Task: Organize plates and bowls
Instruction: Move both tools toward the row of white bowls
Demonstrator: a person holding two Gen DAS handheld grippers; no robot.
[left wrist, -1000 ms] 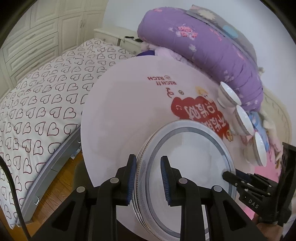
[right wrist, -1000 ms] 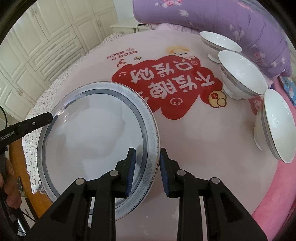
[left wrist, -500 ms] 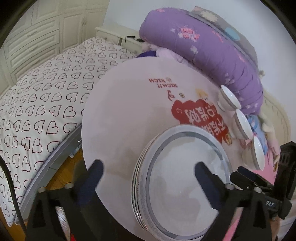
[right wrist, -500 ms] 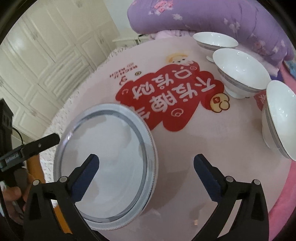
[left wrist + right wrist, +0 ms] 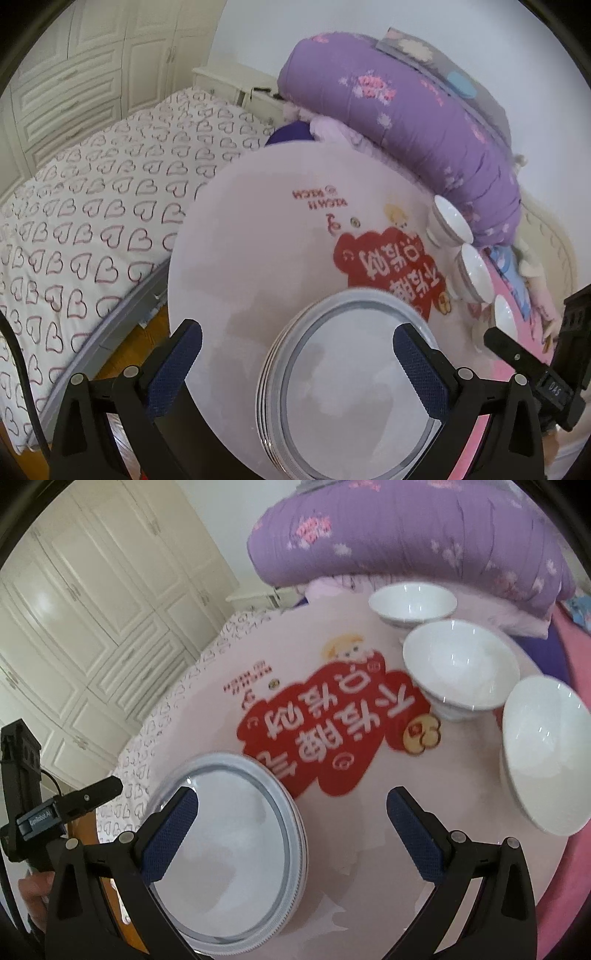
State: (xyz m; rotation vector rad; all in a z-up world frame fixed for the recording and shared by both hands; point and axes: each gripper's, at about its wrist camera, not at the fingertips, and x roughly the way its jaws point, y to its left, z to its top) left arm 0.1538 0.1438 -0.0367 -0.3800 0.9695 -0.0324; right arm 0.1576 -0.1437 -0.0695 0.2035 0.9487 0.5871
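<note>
A stack of white plates with grey rims (image 5: 351, 391) lies at the near edge of the round pink table (image 5: 258, 236); it also shows in the right wrist view (image 5: 236, 842). Three white bowls stand in a row at the table's right side: the far bowl (image 5: 412, 603), the middle bowl (image 5: 460, 666) and the near bowl (image 5: 546, 753). My left gripper (image 5: 295, 365) is open and empty, raised above the plate stack. My right gripper (image 5: 291, 834) is open and empty, above the stack's right rim.
A rolled purple quilt (image 5: 406, 122) lies behind the table and close to the bowls. A bed with a heart-print sheet (image 5: 85, 221) is to the left. White wardrobes (image 5: 92, 609) stand beyond. Wooden floor (image 5: 129, 350) shows below the table edge.
Both grippers opened, let go of the top plate's rim, and drew back and up. The plate now rests on the stack.
</note>
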